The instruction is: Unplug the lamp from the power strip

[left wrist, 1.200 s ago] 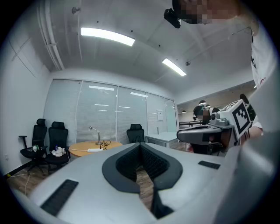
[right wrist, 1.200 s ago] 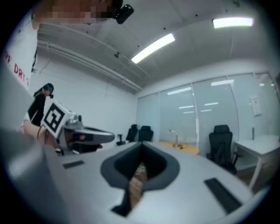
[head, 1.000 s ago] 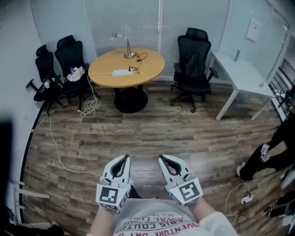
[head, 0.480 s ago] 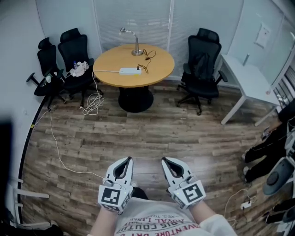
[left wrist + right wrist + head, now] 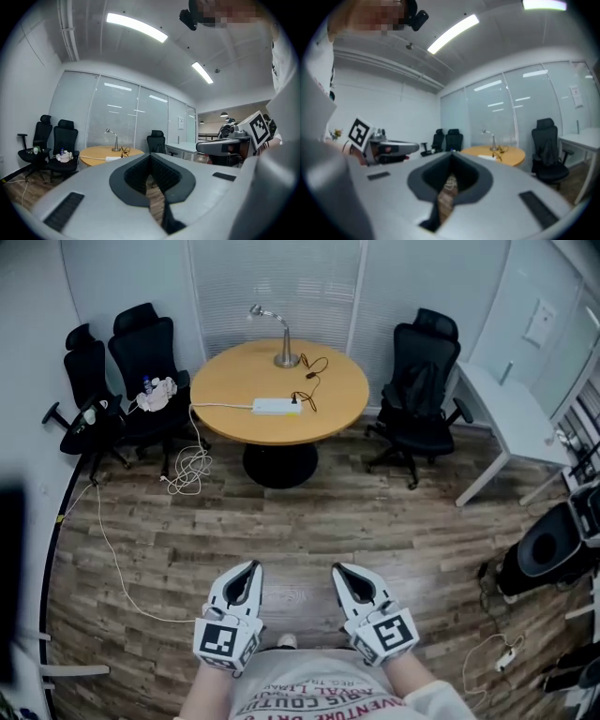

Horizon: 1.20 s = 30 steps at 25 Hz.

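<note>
Wooden round worktop (image 5: 225, 381): lamp (image 5: 279, 339) at far edge, its black cord (image 5: 310, 396) running to white strip (image 5: 275, 406) near front edge. Left claw (image 5: 250, 567) and right claw (image 5: 340, 570) both clenched, empty, well apart from worktop, over floor (image 5: 309, 512)

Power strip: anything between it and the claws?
Head view: only wood floor between the left claw, right claw and the table holding the power strip; a white cable lies off to the left.
</note>
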Each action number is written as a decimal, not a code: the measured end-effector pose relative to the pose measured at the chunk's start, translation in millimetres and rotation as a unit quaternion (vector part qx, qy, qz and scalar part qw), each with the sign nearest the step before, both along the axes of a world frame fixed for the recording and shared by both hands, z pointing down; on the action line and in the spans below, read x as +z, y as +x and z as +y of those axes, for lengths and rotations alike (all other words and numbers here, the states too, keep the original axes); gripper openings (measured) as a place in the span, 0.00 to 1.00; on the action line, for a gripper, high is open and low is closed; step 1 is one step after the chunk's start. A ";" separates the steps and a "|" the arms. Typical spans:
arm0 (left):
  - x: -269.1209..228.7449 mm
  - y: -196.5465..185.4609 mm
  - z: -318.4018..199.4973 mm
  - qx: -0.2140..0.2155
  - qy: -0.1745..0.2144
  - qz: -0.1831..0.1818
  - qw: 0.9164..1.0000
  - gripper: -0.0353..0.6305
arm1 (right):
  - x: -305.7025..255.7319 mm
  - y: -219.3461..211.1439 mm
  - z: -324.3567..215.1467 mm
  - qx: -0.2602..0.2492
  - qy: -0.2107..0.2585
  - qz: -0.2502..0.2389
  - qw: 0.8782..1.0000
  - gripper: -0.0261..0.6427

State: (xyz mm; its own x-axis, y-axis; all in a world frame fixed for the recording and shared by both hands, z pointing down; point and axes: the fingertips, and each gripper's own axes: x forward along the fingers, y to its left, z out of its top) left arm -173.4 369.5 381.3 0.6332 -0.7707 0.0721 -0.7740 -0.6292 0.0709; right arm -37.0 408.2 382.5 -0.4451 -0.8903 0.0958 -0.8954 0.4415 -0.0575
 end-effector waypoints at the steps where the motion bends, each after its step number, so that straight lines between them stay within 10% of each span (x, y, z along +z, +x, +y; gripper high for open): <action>1: -0.3 -5.9 -10.3 -0.002 -0.001 0.002 1.000 0.09 | 0.2 -4.0 -9.3 -0.002 -0.004 0.003 1.000 0.08; 13: 25.1 3.9 -124.7 -0.047 -0.018 -0.002 0.999 0.09 | 34.0 -6.5 -139.7 -0.076 -0.044 0.010 0.996 0.08; 30: 15.1 119.3 -326.7 -0.164 -0.016 0.000 0.986 0.09 | 36.6 147.8 -380.7 -0.137 -0.047 0.028 0.989 0.08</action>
State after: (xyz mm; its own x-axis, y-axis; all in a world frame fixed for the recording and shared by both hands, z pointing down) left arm -54.0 42.7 396.4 0.3501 -0.9314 0.0995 -0.9356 -0.3424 0.0864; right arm 110.9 27.4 419.1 -0.6599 -0.7234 0.2030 -0.7461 0.6628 -0.0638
